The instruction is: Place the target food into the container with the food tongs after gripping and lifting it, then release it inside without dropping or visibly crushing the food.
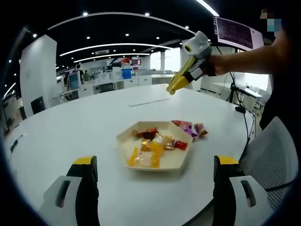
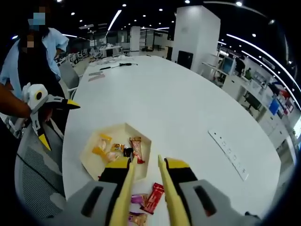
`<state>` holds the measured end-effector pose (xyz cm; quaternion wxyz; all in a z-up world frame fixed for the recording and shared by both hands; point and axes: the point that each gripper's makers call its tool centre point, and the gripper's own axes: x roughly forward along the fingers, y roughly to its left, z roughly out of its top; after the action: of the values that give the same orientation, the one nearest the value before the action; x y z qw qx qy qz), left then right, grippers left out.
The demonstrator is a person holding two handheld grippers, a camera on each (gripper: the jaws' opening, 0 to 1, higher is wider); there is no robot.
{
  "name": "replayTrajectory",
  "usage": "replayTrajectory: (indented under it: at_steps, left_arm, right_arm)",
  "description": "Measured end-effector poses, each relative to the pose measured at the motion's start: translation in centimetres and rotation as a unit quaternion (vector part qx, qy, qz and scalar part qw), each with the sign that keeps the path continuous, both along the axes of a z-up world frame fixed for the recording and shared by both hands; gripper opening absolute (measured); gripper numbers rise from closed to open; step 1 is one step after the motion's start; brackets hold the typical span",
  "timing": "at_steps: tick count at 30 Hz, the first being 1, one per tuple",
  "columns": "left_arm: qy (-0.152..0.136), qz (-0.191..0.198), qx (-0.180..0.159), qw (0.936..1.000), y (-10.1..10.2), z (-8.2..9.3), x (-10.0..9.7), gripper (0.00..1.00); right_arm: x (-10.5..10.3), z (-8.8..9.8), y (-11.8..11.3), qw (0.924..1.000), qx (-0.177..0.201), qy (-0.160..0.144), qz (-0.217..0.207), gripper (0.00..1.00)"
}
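Observation:
A cream hexagonal tray (image 1: 126,141) on the white round table (image 1: 70,127) holds several wrapped snacks (image 1: 155,147), yellow, orange and red. More wrapped snacks (image 1: 190,128) lie loose beside the tray. My left gripper (image 1: 155,164) hangs wide open on the near side of the tray, with nothing in it. A hand holds my right gripper (image 1: 172,89) with yellow tongs high above the table's far side. In the right gripper view the tongs (image 2: 146,160) stand a little apart and empty over the tray (image 2: 120,128). Loose snacks (image 2: 154,197) lie below them, and the left gripper (image 2: 59,123) is spread open.
A white power strip (image 2: 229,153) lies on the table (image 2: 178,103). Grey mesh chairs (image 1: 268,160) stand at the table's edge. A person (image 2: 40,56) stands by the table's left side. Cables and small items (image 2: 117,65) lie at the far end. A monitor (image 1: 237,33) hangs behind the arm.

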<state>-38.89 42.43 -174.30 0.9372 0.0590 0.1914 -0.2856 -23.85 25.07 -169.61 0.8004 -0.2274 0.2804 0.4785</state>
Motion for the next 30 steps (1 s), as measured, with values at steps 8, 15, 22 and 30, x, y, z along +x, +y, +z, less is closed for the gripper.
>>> replayTrajectory:
  at_steps: [8,15,22,30]
  left_arm:
    - [0.003,0.000,0.000,1.0000,0.0,-0.1,0.0,1.00]
    - [0.004,0.000,-0.003,1.0000,0.0,-0.1,0.0,1.00]
    - [0.006,-0.002,-0.005,1.0000,-0.1,-0.1,-0.1,1.00]
    - [0.009,-0.009,-0.003,0.9999,-0.3,-0.3,-0.2,1.00]
  right_arm:
    - [0.5,-1.0,-2.1,0.9997,-0.001,0.002,-0.026,0.27]
    - [0.3,-2.7,-3.2,0.9992,-0.002,0.012,-0.039,0.27]
    - [0.1,-3.4,-3.7,0.9986,0.004,0.017,-0.049,0.27]
    - [0.1,-4.6,-4.5,0.9978,0.003,0.023,-0.062,0.28]
